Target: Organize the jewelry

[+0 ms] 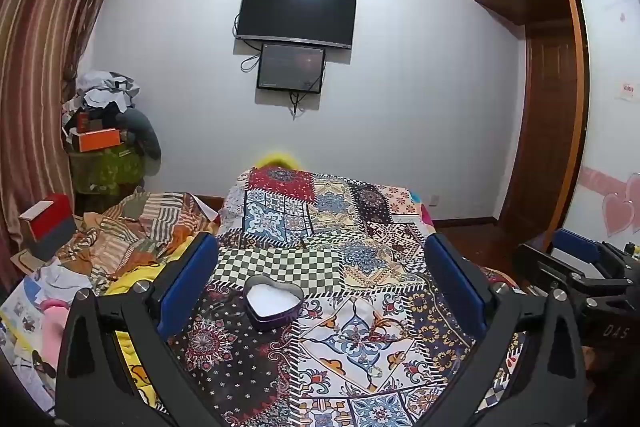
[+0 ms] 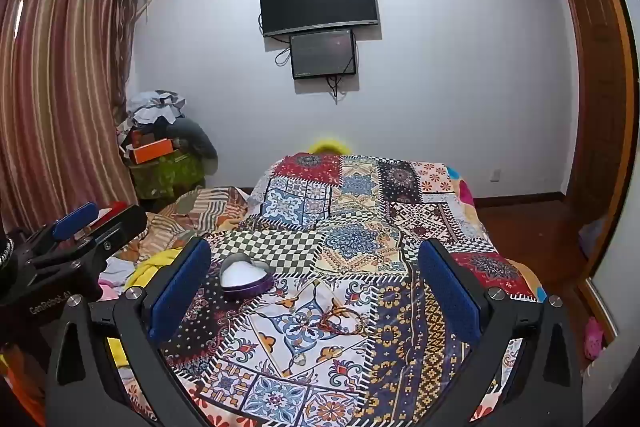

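Observation:
A purple heart-shaped tin (image 1: 274,301) with a white lining lies lidless on the patchwork cloth (image 1: 352,259), just ahead of my left gripper (image 1: 320,239) and a little left of its middle. That gripper is open with nothing between its blue pads. In the right wrist view the tin (image 2: 246,277) sits by the left finger of my right gripper (image 2: 314,245), which is also open and empty. A thin bracelet with red cord (image 2: 346,321) and a small pale charm (image 2: 300,359) lie on the cloth between the right gripper's fingers. Each gripper shows at the edge of the other's view.
Rumpled striped bedding (image 1: 136,231) and a red and grey box (image 1: 48,227) lie left of the cloth. A heap of clothes and boxes (image 1: 108,131) stands in the far left corner. The wooden floor (image 2: 532,239) drops off to the right, by a wardrobe (image 1: 552,107).

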The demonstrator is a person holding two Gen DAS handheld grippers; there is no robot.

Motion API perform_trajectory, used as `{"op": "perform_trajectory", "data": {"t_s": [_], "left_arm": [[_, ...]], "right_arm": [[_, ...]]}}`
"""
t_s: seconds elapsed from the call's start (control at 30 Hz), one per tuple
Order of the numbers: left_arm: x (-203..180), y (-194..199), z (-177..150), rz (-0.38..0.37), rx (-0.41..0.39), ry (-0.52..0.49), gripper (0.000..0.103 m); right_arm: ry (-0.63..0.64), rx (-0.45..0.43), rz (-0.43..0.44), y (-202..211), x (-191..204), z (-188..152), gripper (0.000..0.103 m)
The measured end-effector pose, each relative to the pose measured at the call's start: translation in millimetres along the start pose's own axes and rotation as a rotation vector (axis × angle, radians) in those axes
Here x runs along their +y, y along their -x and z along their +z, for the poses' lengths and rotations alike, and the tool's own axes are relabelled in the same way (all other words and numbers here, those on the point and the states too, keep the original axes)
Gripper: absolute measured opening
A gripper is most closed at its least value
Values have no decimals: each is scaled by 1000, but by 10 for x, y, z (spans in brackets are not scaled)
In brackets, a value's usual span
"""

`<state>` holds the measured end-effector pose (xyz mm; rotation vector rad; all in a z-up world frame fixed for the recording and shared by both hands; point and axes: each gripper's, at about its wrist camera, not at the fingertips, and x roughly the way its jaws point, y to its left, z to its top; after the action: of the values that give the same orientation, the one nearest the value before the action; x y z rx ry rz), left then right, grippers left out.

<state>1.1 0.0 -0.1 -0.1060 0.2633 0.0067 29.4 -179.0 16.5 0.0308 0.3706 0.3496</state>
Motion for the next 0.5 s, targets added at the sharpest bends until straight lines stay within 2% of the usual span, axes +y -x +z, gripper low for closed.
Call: {"op": "perform_trajectory", "data": {"t_s": [0.5], "left_arm": [[56,-30,-37,-5,-11,4,103]], "right_arm": [[-2,1,4,-16,-7,-7,103]]}}
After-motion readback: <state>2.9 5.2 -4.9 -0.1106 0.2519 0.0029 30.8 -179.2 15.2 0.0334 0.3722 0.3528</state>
